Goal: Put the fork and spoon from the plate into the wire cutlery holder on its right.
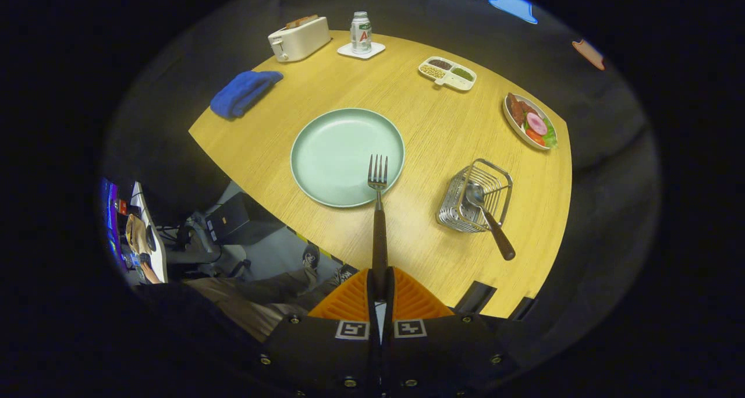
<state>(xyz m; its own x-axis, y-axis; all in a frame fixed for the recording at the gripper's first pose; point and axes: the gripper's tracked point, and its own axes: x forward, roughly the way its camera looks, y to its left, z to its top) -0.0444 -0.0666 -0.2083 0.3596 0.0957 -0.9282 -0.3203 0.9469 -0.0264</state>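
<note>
Hand-held gripper (380,290) pinches the fork (378,212) by its handle, tines ahead over the plate (337,153) rim. Spoon (486,212) rests in the wire cutlery holder (474,197), ahead-right.

Gripper view from high above the table (279,148), angled down along the tool (381,290), whole tabletop visible

Staged dining booth: wooden table (279,148), toaster (298,38), black cloth wall (599,124).
</note>
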